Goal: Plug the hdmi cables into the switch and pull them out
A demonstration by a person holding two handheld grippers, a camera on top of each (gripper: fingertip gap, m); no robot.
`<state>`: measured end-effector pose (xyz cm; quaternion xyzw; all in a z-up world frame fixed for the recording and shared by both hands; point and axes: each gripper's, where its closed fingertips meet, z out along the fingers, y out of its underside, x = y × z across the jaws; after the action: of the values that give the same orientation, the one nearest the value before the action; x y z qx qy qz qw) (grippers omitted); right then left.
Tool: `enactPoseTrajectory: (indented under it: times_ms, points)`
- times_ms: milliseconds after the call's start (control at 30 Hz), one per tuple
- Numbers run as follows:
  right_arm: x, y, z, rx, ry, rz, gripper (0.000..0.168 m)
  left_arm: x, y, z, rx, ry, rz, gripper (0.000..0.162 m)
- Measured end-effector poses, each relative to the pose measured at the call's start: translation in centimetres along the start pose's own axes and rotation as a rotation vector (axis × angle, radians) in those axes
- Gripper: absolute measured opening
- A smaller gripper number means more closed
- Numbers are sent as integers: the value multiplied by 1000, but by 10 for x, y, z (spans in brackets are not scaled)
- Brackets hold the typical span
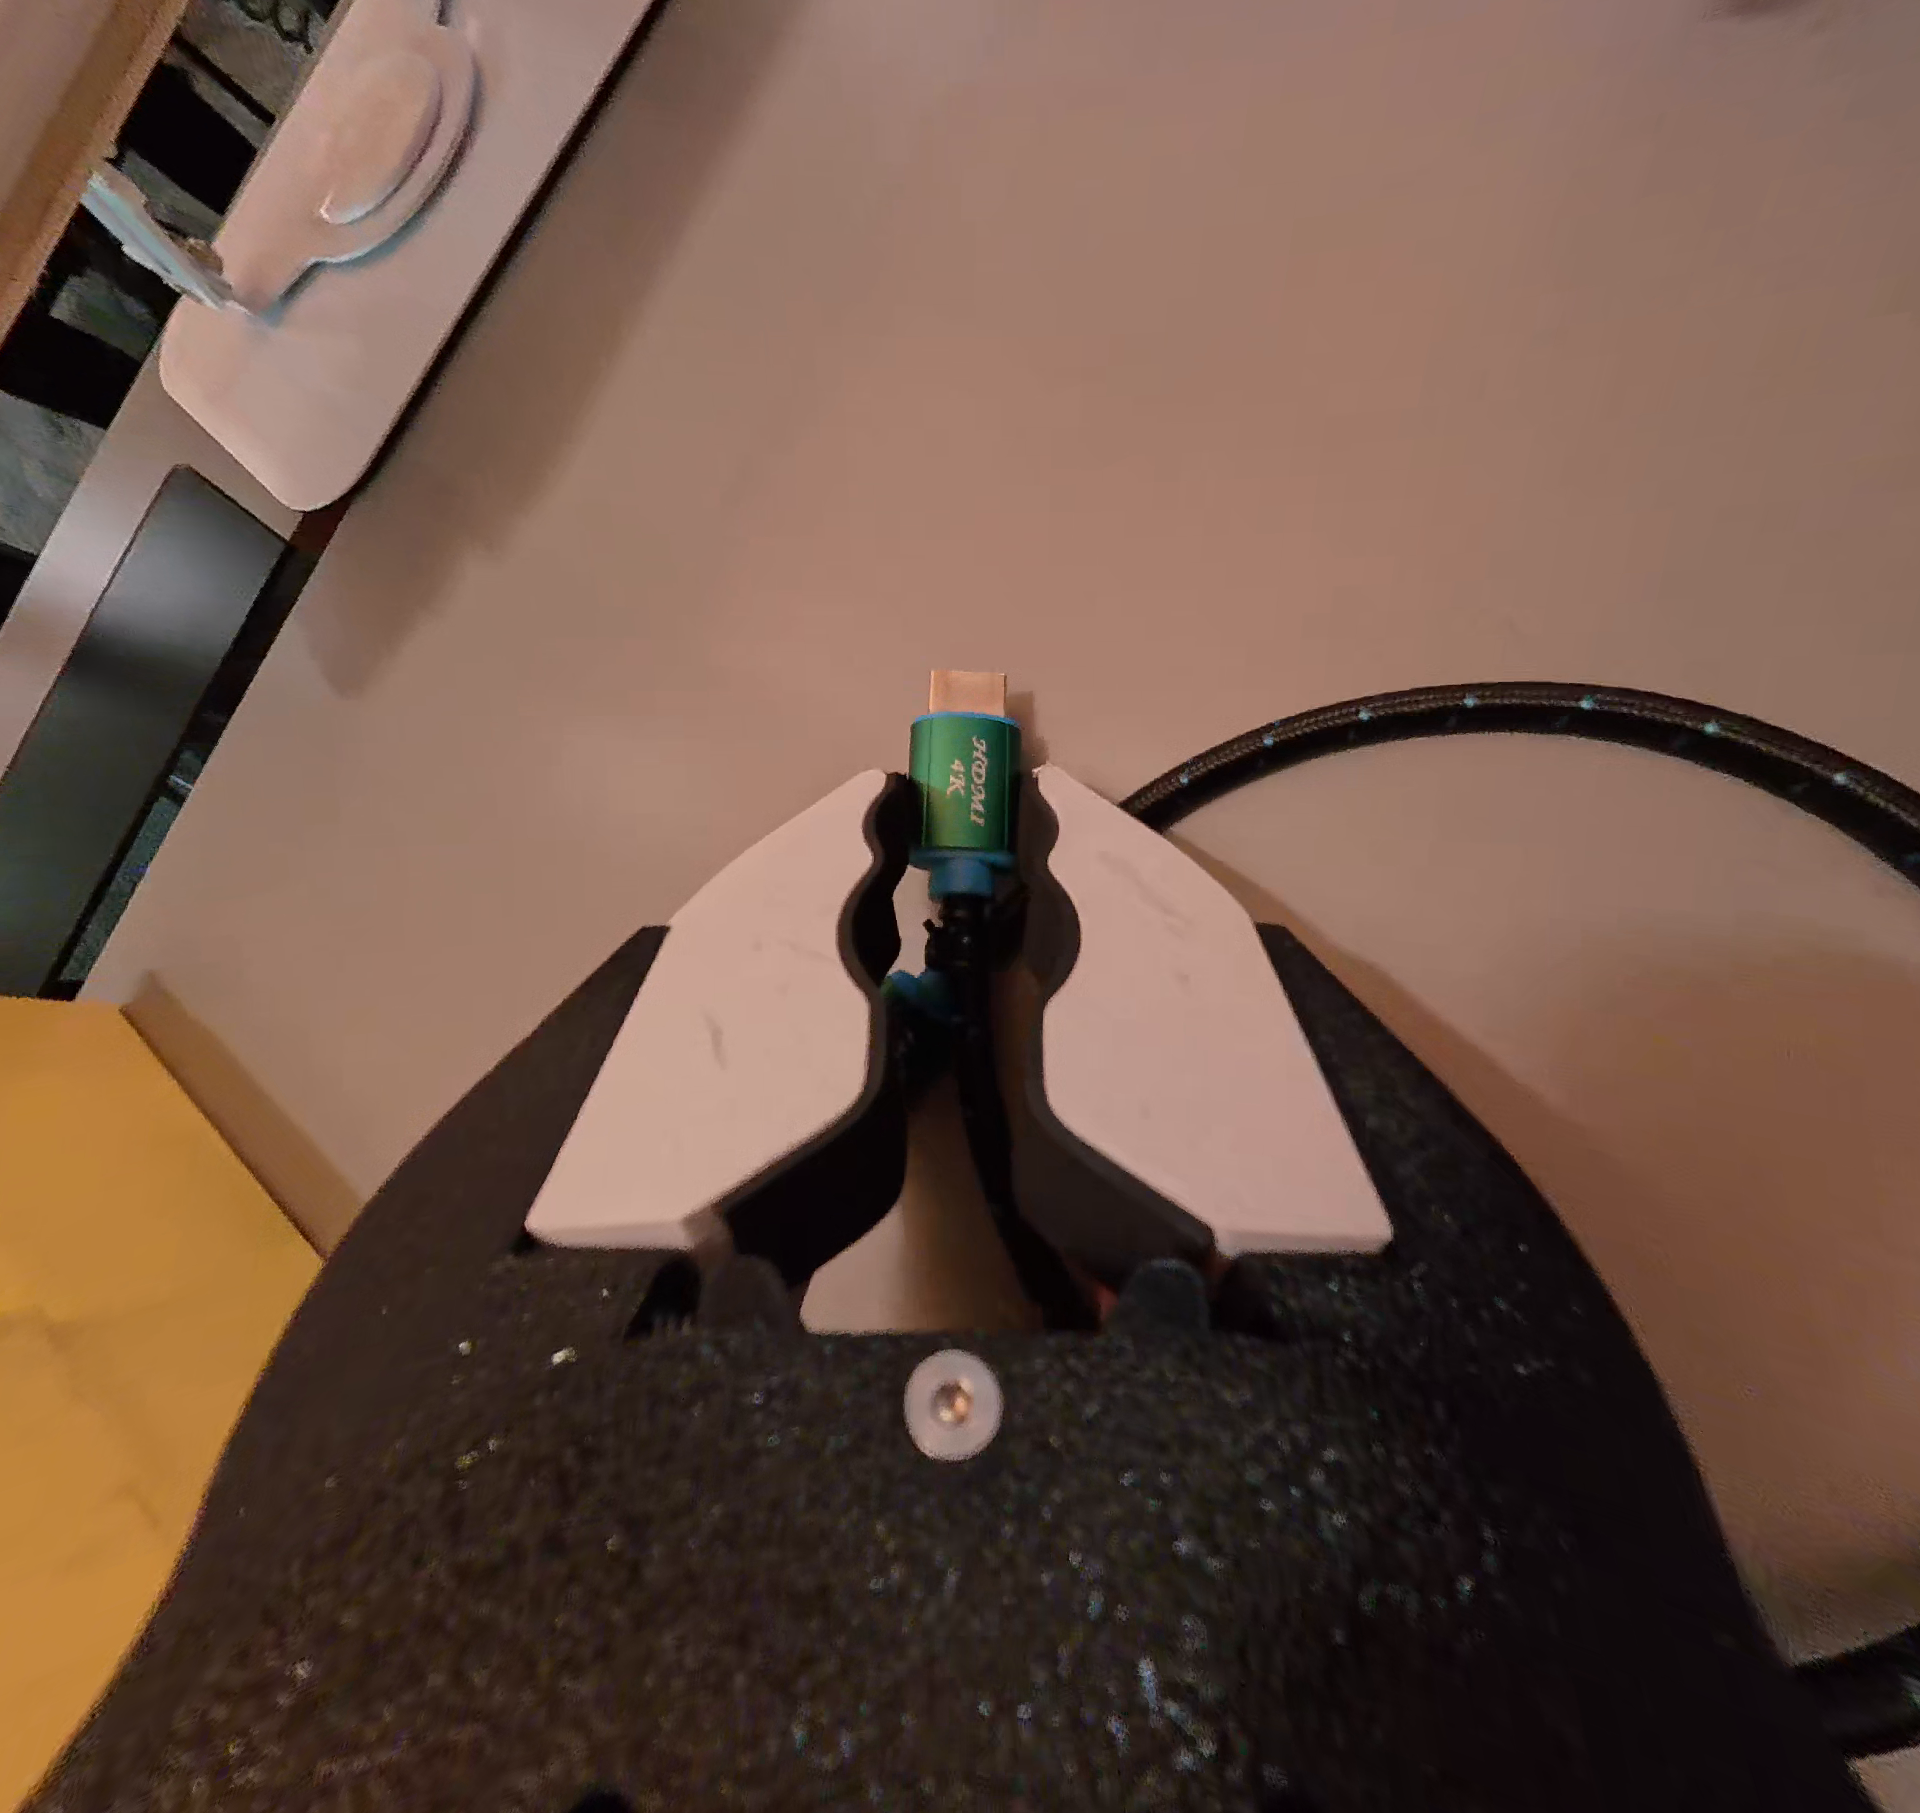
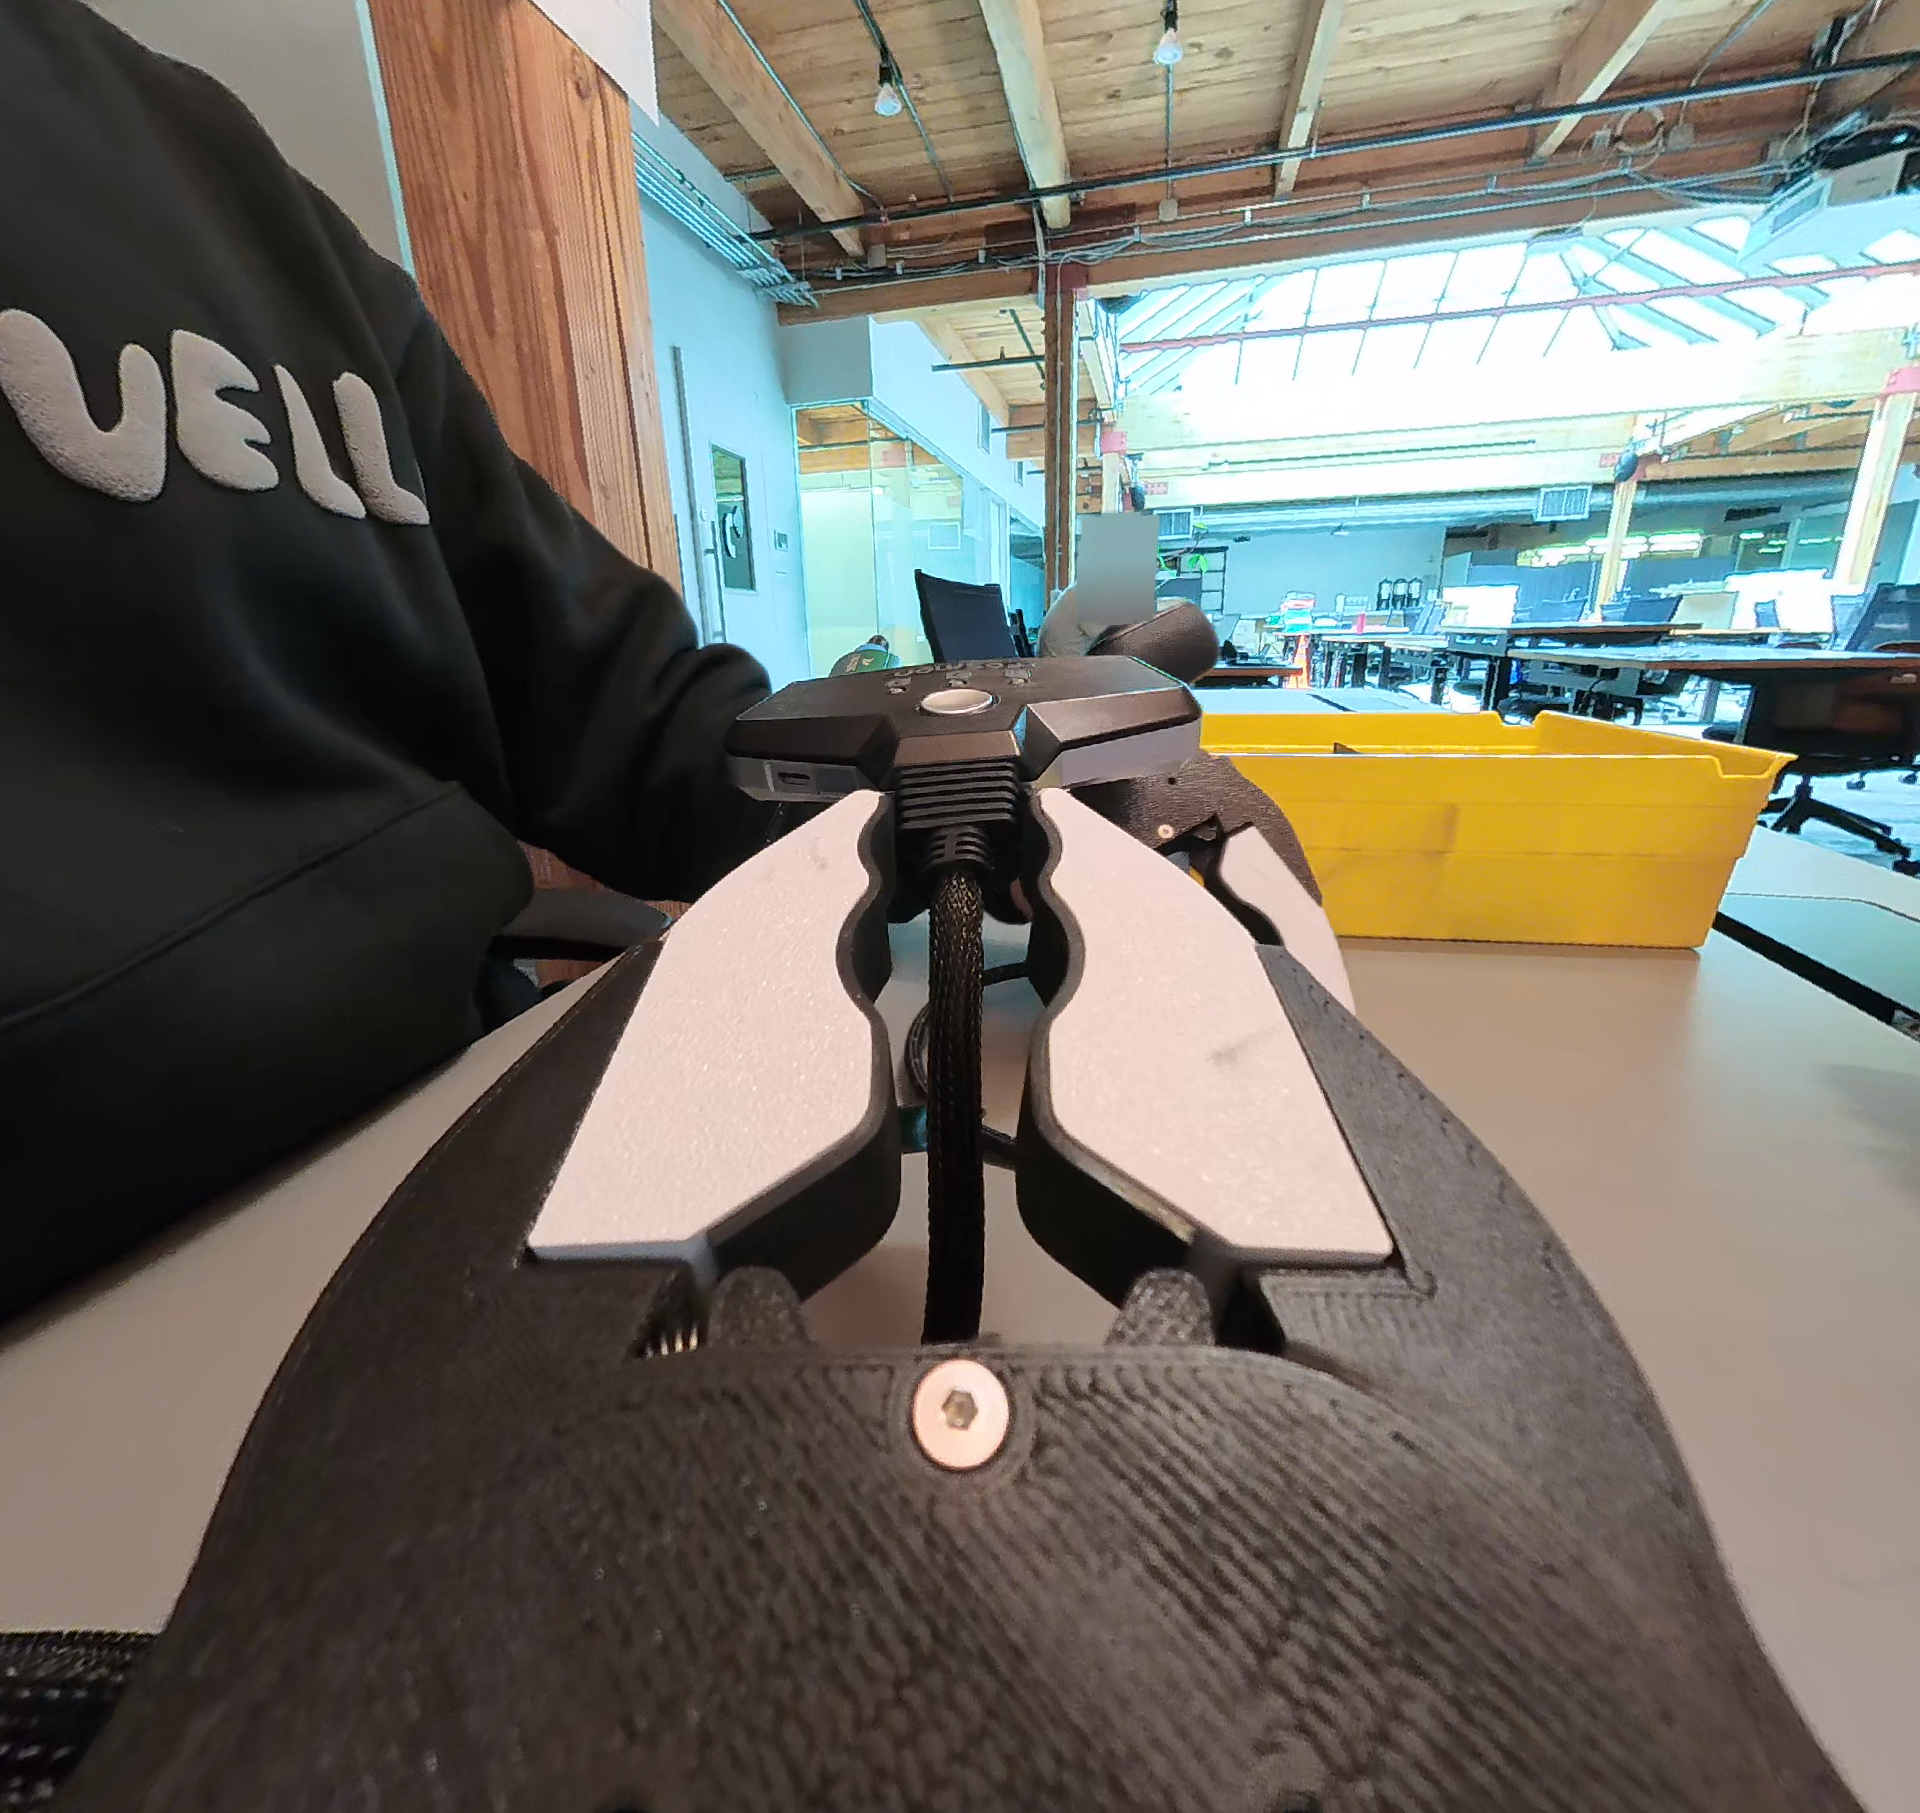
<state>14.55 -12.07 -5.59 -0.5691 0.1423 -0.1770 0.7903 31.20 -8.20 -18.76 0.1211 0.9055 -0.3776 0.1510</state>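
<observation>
In the left wrist view my left gripper [image 1: 961,776] is shut on a green HDMI plug [image 1: 961,792], metal tip pointing forward over the pale table [image 1: 1247,361]. Its black braided cable [image 1: 1558,703] loops to the right. In the right wrist view my right gripper [image 2: 956,802] is shut on the ribbed neck of the black HDMI switch [image 2: 966,714], held above the table with its round button on top. The switch's own braided cable [image 2: 956,1088] runs back between my fingers. The left gripper [image 2: 1247,828] shows partly behind the switch. The plug is hidden in this view.
A yellow bin [image 2: 1475,828] stands on the table right of the switch, and its corner shows in the left wrist view [image 1: 104,1244]. A person in a black hoodie [image 2: 208,620] sits at the left. A white pad with a clear part [image 1: 416,205] lies far left.
</observation>
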Motion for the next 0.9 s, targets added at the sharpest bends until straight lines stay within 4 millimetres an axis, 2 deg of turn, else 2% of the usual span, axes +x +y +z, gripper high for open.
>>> enactPoseTrajectory:
  times_ms: [300,700,800,900]
  points:
    - [1,2,2,-15,-7,17,22,-11,3,5,-61,-48,49,20]
    - [1,2,2,-15,-4,16,22,-16,6,8,-125,-44,-52,21]
    - [2,2,2,-18,-4,16,22,-21,5,0,-118,-32,-77,21]
    - [1,1,1,-9,-2,9,22,-38,-8,-26,-101,-20,-80,20]
